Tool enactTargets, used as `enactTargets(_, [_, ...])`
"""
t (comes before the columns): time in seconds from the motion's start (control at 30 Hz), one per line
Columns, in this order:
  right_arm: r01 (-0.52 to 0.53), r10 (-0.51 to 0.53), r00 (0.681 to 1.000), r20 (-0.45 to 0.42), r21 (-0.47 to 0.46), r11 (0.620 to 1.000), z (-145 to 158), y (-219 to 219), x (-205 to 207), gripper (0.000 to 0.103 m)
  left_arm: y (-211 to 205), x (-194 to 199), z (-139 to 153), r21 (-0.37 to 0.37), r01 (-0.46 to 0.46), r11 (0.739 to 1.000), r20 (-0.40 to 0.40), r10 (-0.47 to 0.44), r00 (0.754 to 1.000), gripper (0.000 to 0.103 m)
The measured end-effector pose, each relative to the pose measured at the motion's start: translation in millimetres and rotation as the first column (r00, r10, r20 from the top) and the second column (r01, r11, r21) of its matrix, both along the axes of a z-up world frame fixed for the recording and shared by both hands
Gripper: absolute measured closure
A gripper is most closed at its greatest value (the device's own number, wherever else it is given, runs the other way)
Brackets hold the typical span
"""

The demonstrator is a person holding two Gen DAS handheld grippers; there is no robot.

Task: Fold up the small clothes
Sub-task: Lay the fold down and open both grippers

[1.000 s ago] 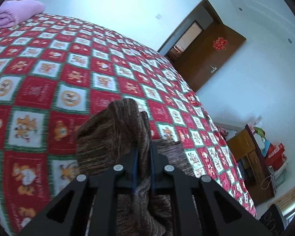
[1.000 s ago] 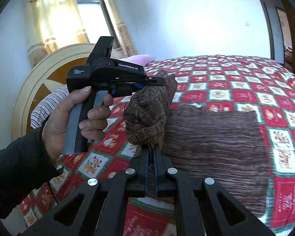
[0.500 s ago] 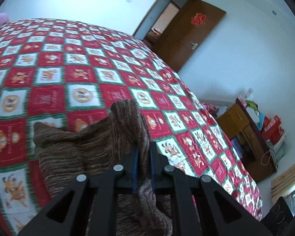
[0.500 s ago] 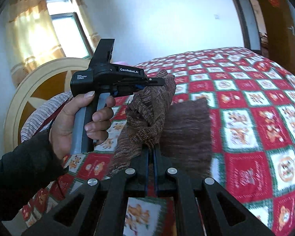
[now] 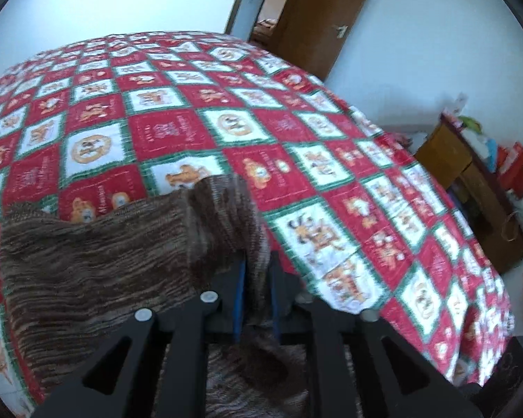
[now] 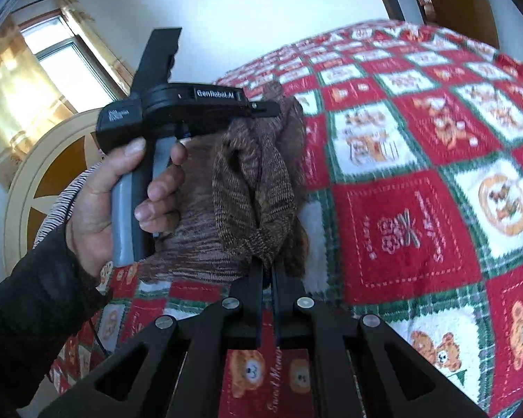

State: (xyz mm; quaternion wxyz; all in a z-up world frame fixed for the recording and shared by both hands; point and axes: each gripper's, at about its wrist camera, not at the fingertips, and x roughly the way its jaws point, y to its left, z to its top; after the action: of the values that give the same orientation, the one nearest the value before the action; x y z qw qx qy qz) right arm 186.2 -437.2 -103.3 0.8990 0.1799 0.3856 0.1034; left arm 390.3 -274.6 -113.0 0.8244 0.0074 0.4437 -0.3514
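Note:
A brown knitted garment (image 5: 97,261) hangs lifted over the red patchwork bedspread (image 5: 177,132). My left gripper (image 5: 256,271) is shut on one bunched edge of it; the cloth drapes over the fingertips and trails down to the left. In the right wrist view my right gripper (image 6: 268,268) is shut on another bunched edge of the same garment (image 6: 258,181). The left gripper (image 6: 272,109) appears there too, held by a hand at the garment's top. The two gripped edges are close together.
The bedspread (image 6: 418,209) covers the whole bed. A wooden door (image 5: 317,14) stands open at the far end. A wooden cabinet (image 5: 470,188) with clutter stands at the right of the bed. A round headboard (image 6: 42,181) and a window (image 6: 66,62) are behind the left hand.
Both grippers have swung round with the garment, lifting it off the bed. The flat part that lay on the bedspread now hangs bunched between the grippers.

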Motion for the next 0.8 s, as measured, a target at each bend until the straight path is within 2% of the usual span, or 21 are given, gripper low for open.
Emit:
enactTargets(0.07, [-0.003, 0.003, 1.000, -0.019, 0.005, 1.000, -5.7, -1.8, 0.9, 0.099, 7.2, -4.6, 5.1, -0.013, -0.017, 1.000, 0.021, 0.017, 1.000, 0.082])
enactTargets(0.1, [-0.006, 0.007, 1.000, -0.031, 0.010, 1.000, -8.3, -2.5, 1.8, 0.099, 11.7, -8.0, 8.1, -0.012, -0.029, 1.000, 0.035, 0.030, 0.999, 0.076])
enactTargets(0.13, [-0.008, 0.009, 0.999, -0.037, 0.015, 1.000, -9.9, -3.3, 2.8, 0.099, 15.7, -11.3, 10.4, -0.010, -0.039, 0.999, 0.047, 0.039, 0.998, 0.061])
enactTargets(0.17, [-0.008, 0.009, 0.999, -0.042, 0.023, 1.000, -11.6, -4.7, 2.9, 0.099, 24.6, -16.9, 13.5, -0.016, -0.048, 0.999, 0.064, 0.048, 0.997, 0.053])
enactTargets(0.27, [0.001, 0.001, 0.999, -0.044, 0.051, 0.999, -13.1, -10.5, 3.1, 0.099, 52.3, -35.8, 16.9, 0.006, -0.078, 0.997, 0.122, 0.076, 0.990, 0.044])
enactTargets(0.33, [-0.001, 0.003, 0.999, -0.040, 0.047, 0.999, -11.8, -11.0, 3.3, 0.099, 73.0, -47.6, 14.4, 0.025, -0.108, 0.994, 0.147, 0.103, 0.984, 0.040])
enactTargets(0.4, [-0.018, 0.018, 0.999, -0.029, 0.003, 1.000, -8.1, -5.5, 2.4, 0.098, 91.7, -59.8, 5.6, 0.068, -0.116, 0.991, 0.156, 0.104, 0.982, 0.037])
enactTargets(0.43, [-0.010, 0.009, 1.000, -0.026, -0.027, 1.000, -6.6, -3.8, 1.8, 0.093, 97.7, -64.3, 1.3, 0.089, -0.124, 0.988, 0.165, 0.108, 0.980, 0.038])
enactTargets(0.47, [0.007, -0.008, 1.000, -0.019, -0.058, 0.998, -5.4, -3.0, 0.5, 0.089, 104.9, -70.5, -5.6, 0.118, -0.129, 0.985, 0.175, 0.107, 0.979, 0.037])
enactTargets(0.53, [0.048, -0.050, 0.999, -0.011, -0.100, 0.994, -3.8, -6.0, -2.3, 0.064, 110.4, -76.8, -16.7, 0.172, -0.139, 0.975, 0.187, 0.107, 0.977, 0.037])
enactTargets(0.57, [0.090, -0.091, 0.996, -0.001, -0.121, 0.989, -1.0, -10.3, -4.9, 0.060, 116.3, -81.6, -22.3, 0.180, -0.142, 0.973, 0.191, 0.107, 0.976, 0.037])
enactTargets(0.7, [0.176, -0.166, 0.984, 0.068, -0.170, 0.970, 20.8, -18.2, -10.8, 0.059, 133.2, -87.5, -33.1, 0.143, -0.152, 0.978, 0.161, 0.129, 0.978, 0.029])
enactTargets(0.8, [0.121, -0.105, 0.991, 0.087, -0.200, 0.972, 39.9, -4.3, 3.1, 0.059, 140.1, -85.5, -34.8, 0.105, -0.155, 0.982, 0.134, 0.140, 0.981, 0.027])
